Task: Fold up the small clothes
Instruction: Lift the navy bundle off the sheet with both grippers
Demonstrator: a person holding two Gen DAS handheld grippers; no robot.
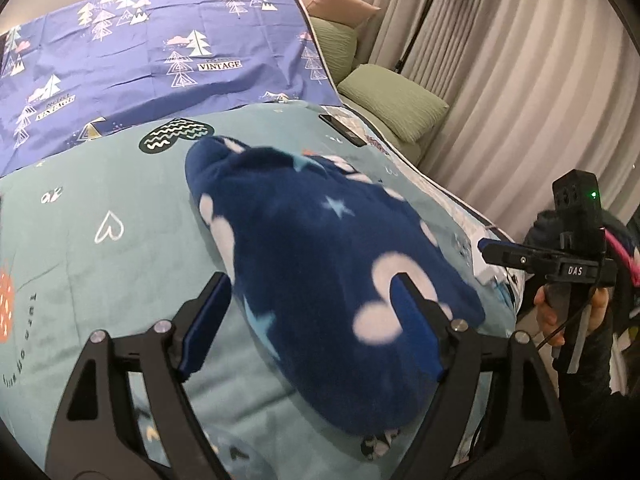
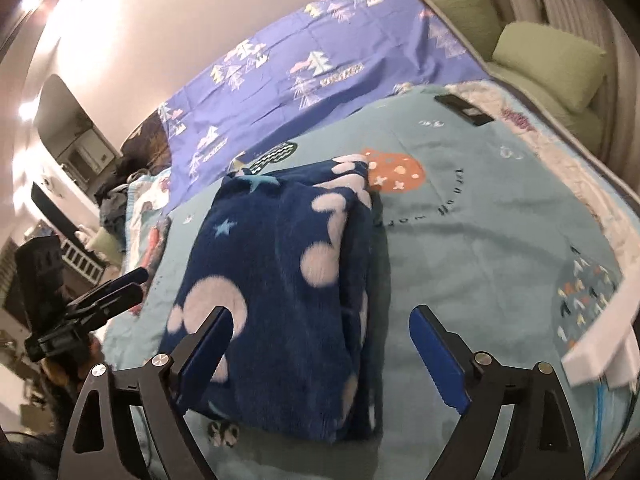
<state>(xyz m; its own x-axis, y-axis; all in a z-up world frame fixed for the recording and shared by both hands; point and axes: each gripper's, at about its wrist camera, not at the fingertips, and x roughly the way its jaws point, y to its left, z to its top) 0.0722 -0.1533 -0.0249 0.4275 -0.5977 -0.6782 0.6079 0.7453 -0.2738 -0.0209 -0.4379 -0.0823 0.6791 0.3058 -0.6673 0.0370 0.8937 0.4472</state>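
A folded navy fleece garment [image 1: 320, 264] with white moons and pale stars lies on the teal bedspread [image 1: 100, 248]. My left gripper [image 1: 308, 320] is open above its near end, its fingers apart and holding nothing. In the right wrist view the garment [image 2: 280, 280] lies as a folded stack. My right gripper [image 2: 320, 340] is open above its near right edge and holds nothing. The right gripper also shows in the left wrist view [image 1: 560, 264] at the bed's right side, and the left gripper in the right wrist view [image 2: 100, 300] at the left.
A purple tree-print sheet [image 1: 160, 60] covers the far half of the bed. A black phone [image 1: 342, 128] lies on the teal cover beyond the garment. Green pillows [image 1: 396, 100], a floor lamp [image 1: 424, 12] and curtains stand to the right. Clutter [image 2: 116, 196] sits at the left.
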